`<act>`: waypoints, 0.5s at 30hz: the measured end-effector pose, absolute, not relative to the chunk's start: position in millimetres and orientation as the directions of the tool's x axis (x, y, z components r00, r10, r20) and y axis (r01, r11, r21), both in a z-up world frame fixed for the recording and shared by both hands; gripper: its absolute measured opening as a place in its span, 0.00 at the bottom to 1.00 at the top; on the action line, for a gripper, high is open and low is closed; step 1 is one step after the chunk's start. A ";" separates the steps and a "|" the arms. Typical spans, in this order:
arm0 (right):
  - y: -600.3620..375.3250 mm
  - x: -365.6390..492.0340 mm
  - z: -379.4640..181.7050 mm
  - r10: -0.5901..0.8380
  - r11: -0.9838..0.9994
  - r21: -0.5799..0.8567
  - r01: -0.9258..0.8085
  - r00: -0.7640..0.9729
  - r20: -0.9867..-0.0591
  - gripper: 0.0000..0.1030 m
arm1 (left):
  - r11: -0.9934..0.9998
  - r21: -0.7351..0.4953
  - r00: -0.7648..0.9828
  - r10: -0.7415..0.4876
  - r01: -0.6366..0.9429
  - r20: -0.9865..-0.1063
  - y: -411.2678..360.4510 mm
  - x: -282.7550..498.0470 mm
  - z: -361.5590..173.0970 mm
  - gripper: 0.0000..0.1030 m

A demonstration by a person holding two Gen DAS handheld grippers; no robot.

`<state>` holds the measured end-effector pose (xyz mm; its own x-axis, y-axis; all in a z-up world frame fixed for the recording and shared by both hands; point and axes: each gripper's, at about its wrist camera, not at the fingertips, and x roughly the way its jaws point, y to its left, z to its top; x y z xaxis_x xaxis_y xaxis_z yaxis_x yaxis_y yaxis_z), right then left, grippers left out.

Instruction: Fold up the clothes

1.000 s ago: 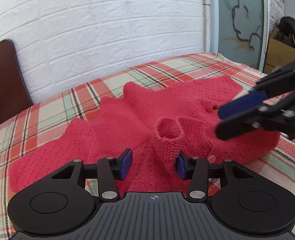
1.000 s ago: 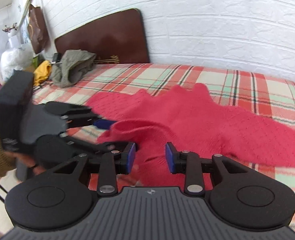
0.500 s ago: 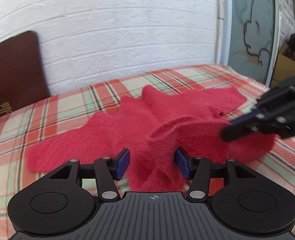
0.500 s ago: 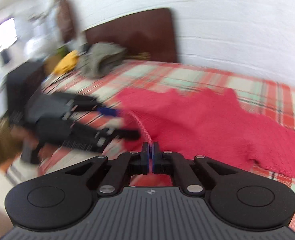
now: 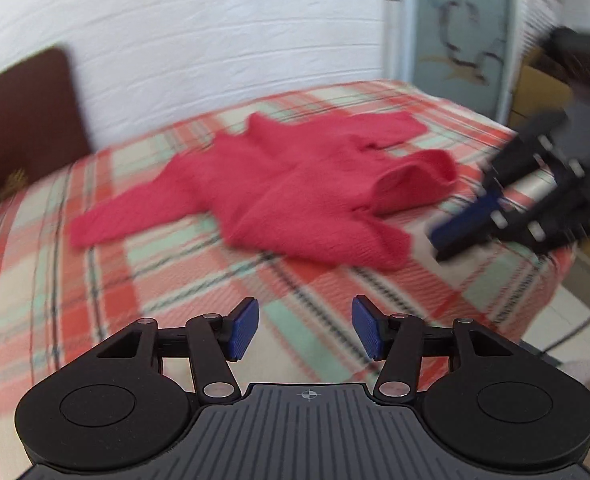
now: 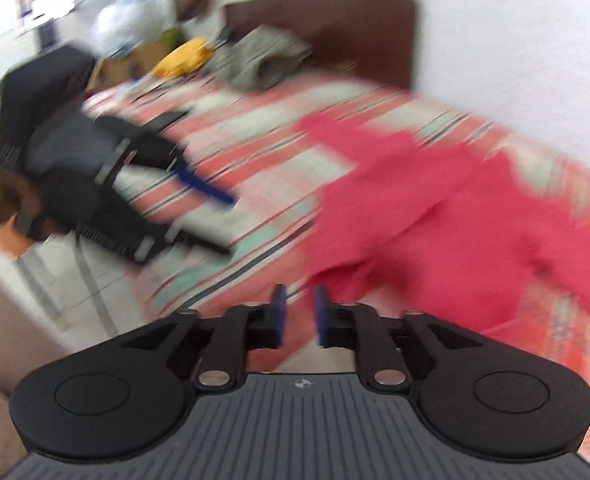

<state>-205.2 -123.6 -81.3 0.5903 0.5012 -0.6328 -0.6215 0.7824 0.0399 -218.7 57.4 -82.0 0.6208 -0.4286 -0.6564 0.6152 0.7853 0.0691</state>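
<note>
Red sweater [image 5: 295,196] lies beyond both grippers; left [image 5: 305,332] spread empty, right [image 6: 297,312] opening, empty.

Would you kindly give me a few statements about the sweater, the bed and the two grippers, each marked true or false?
1. The red sweater lies on the plaid bedspread. True.
2. The left gripper is clamped on the sweater. False: its pads are apart with only bedspread between them.
3. The right gripper holds a sleeve. False: its jaws are opening and nothing is between them.
4. A brown headboard stands against the white wall. True.
5. The sweater is folded into a neat square. False: it lies spread and rumpled.
</note>
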 end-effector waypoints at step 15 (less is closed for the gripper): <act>-135.3 -196.1 -92.9 0.450 0.807 0.012 -0.591 0.600 -0.661 0.38 | 0.856 0.032 0.641 -0.362 0.517 -0.677 7.4 -180.3 -110.1 0.00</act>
